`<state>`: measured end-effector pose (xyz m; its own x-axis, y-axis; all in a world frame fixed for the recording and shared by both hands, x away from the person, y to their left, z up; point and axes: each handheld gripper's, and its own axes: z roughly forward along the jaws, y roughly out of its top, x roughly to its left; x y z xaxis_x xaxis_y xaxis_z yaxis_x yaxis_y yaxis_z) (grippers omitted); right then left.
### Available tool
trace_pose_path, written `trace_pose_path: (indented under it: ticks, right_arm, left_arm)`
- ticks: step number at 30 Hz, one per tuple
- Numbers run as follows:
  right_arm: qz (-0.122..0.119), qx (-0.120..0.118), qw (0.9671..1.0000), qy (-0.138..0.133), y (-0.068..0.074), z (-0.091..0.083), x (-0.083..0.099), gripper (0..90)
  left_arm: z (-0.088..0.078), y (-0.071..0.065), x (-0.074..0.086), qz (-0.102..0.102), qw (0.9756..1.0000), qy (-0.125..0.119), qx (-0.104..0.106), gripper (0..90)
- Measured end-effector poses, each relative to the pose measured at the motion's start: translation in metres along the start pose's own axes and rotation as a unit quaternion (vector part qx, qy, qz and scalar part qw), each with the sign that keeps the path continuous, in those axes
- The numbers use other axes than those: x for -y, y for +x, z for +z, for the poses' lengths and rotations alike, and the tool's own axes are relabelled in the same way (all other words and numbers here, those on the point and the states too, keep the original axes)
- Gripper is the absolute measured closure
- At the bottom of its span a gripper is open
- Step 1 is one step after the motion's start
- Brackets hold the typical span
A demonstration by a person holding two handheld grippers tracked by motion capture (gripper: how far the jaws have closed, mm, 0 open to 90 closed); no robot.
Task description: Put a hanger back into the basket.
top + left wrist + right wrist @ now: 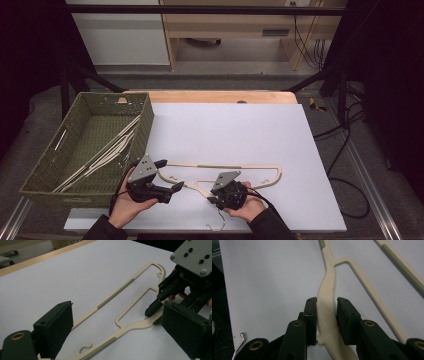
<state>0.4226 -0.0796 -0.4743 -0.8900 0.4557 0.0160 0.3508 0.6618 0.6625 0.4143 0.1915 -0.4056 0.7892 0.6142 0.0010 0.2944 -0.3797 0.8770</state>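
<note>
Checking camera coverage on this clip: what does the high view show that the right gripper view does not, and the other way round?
High view alone: the green basket with pale hangers lying inside, the left gripper with jaws apart, and both hands on the white board.

Right gripper view alone: the right gripper with its pads pressed against the neck of the cream hanger, and the tip of a metal hook at the board's edge.

Both: the cream hanger lying flat on the board.

A matt cream plastic hanger [225, 170] with ribbed grip strips lies on smooth white paper [230, 130], beside a woven green basket [47, 172].
</note>
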Motion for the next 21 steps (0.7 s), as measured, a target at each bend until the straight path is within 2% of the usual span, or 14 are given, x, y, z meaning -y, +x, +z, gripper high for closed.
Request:
trace_pose_path:
  ticks: [4, 7, 10, 13, 15, 17, 19, 20, 21]
  right_arm:
    - [-0.023, -0.008, 0.9997, 0.008, -0.001, 0.001, -0.002, 71.7]
    - [-0.026, -0.014, 0.9995, 0.007, -0.002, 0.001, -0.002, 72.2]
    - [-0.016, -0.025, 0.9995, 0.009, -0.006, 0.0, -0.002, 72.5]
    - [-0.022, -0.033, 0.9992, 0.002, -0.008, 0.0, -0.002, 72.7]
    - [-0.021, -0.042, 0.9989, 0.002, -0.01, -0.001, -0.002, 72.8]
    - [-0.012, -0.052, 0.9986, -0.005, -0.011, -0.003, -0.002, 72.8]
    - [-0.005, -0.063, 0.998, -0.005, -0.012, -0.006, -0.003, 72.8]
    - [-0.008, -0.068, 0.9977, -0.003, -0.012, -0.008, -0.003, 72.8]
    - [-0.002, -0.071, 0.9975, -0.004, -0.012, -0.009, -0.003, 72.8]
  left_arm:
    - [0.003, -0.001, 0.0, 0.005, 1.0, 0.006, 0.004, 10.3]
    - [0.006, -0.002, 0.002, 0.006, 0.9999, 0.012, 0.01, 10.4]
    - [0.009, -0.003, 0.003, 0.016, 0.9994, 0.023, 0.021, 10.3]
    - [0.016, -0.006, 0.005, 0.032, 0.998, 0.042, 0.034, 10.3]
    - [0.021, -0.009, 0.007, 0.045, 0.9965, 0.058, 0.04, 10.4]
    - [0.029, -0.011, 0.01, 0.058, 0.9939, 0.081, 0.048, 10.3]
    - [0.037, -0.014, 0.012, 0.075, 0.9904, 0.104, 0.051, 10.8]
    - [0.042, -0.015, 0.014, 0.09, 0.9874, 0.119, 0.053, 10.9]
    - [0.045, -0.015, 0.014, 0.097, 0.9858, 0.126, 0.053, 11.0]
